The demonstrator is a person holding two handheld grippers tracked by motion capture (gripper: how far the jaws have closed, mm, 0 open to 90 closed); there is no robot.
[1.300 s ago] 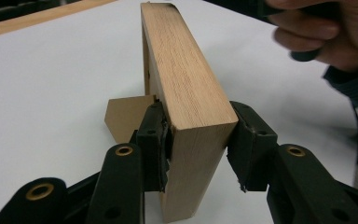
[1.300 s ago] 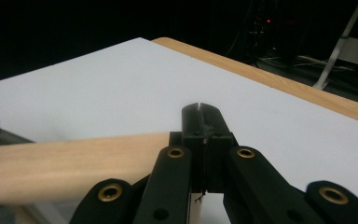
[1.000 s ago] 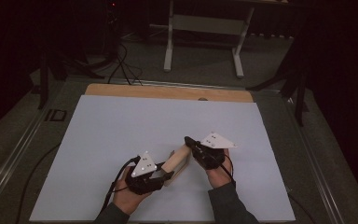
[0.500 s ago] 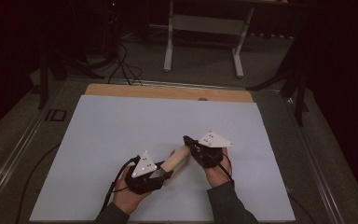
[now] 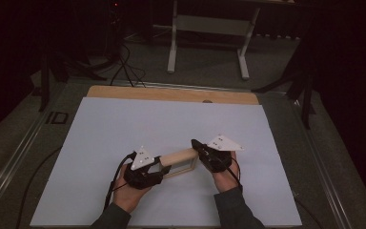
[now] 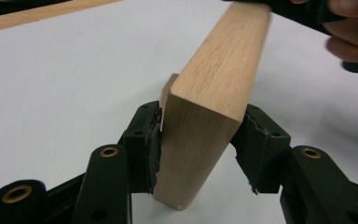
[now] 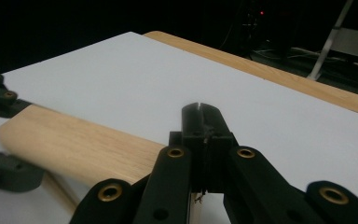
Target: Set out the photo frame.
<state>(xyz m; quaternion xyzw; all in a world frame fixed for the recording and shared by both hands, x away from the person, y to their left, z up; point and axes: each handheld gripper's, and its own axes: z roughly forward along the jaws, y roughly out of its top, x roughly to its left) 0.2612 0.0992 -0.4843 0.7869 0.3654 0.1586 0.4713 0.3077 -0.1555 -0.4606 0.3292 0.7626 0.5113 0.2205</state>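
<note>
- The wooden frame [image 5: 178, 162] is held off the counter [image 5: 100, 124] at its far end by the clenched right gripper [image 5: 196, 144].
- The left gripper [image 5: 159, 168] has just been opening; its jaws are released around the frame's near end.
- Setting down appears left.

A white sheet [image 5: 124, 133] is spread over most of a wooden tabletop [image 5: 171, 93], whose bare strip is left showing along the far edge. Beyond the table, a white metal stand [image 5: 207, 28] is seen on grey floor, with black cables [image 5: 124, 67] trailed across the floor to its left.
</note>
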